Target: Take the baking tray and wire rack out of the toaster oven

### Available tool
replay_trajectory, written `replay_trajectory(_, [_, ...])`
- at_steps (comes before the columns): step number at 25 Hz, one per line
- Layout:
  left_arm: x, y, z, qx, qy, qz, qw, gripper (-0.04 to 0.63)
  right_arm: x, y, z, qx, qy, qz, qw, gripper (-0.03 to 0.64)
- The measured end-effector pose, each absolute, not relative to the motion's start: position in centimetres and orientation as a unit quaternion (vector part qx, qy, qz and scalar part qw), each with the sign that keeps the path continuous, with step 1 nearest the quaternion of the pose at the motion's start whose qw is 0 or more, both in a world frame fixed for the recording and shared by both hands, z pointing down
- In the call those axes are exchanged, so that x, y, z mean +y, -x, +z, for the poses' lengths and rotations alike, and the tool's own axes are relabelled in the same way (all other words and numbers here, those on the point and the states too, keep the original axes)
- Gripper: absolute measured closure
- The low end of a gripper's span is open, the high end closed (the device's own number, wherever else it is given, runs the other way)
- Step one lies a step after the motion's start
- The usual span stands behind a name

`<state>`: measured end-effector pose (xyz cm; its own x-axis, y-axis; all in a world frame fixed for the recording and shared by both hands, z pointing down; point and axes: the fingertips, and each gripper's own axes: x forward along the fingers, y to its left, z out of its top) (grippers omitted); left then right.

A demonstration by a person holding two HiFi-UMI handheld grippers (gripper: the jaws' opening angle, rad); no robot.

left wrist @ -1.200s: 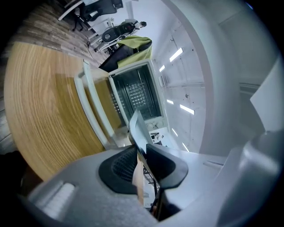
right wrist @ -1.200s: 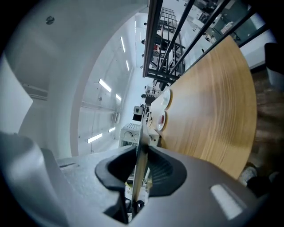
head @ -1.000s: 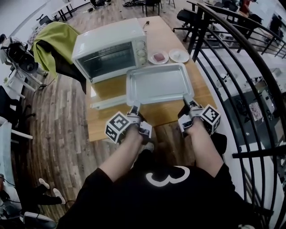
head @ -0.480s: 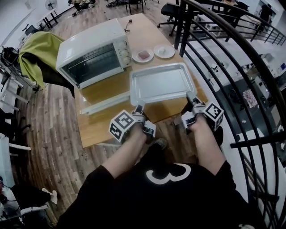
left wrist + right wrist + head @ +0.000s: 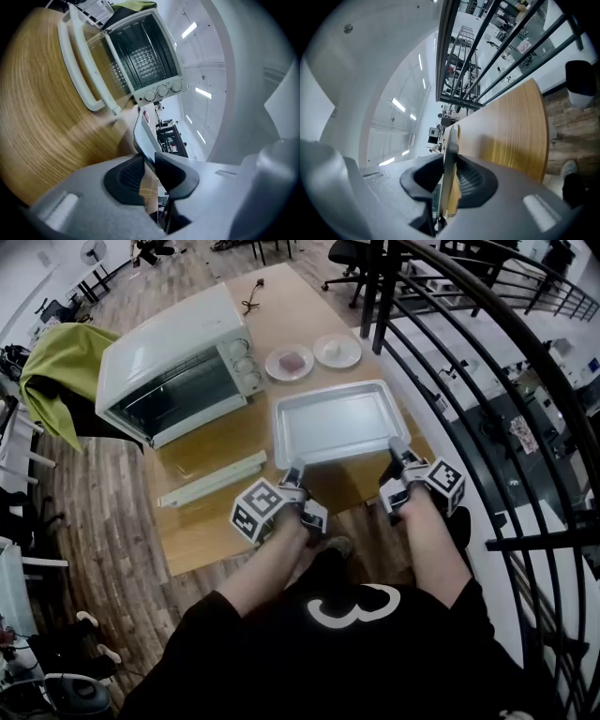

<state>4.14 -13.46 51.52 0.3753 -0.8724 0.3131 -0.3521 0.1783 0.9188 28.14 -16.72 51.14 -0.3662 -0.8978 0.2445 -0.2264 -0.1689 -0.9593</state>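
Tray (image 5: 333, 423) single, rim pinched by left hand-held gripper (image 5: 294, 470), right hand-held gripper (image 5: 397, 448); two saucers (image 5: 289, 362).

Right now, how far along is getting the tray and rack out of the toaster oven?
Done: the door is open and the baking tray is out of the toaster oven. In hand: left gripper and right gripper clamp its near edge over the table. Left: setting it down, then the wire rack, apparently still inside.
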Motion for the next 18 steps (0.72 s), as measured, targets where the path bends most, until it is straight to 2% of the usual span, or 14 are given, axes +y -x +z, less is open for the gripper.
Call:
replay_trajectory(12, [-18.4, -4.1, 55.2, -0.523, -0.585, -0.209, 0.583, 0.522, -21.8, -28.0, 55.8, 0.560, 0.484, -0.618, 0.266, 0.526])
replay_trajectory(18, [-18.9, -4.2, 56.2, -0.533, -0.582, -0.187, 0.585, 0.520, -22.2, -27.9, 57.2, 0.567, 0.505, -0.614, 0.215, 0.526])
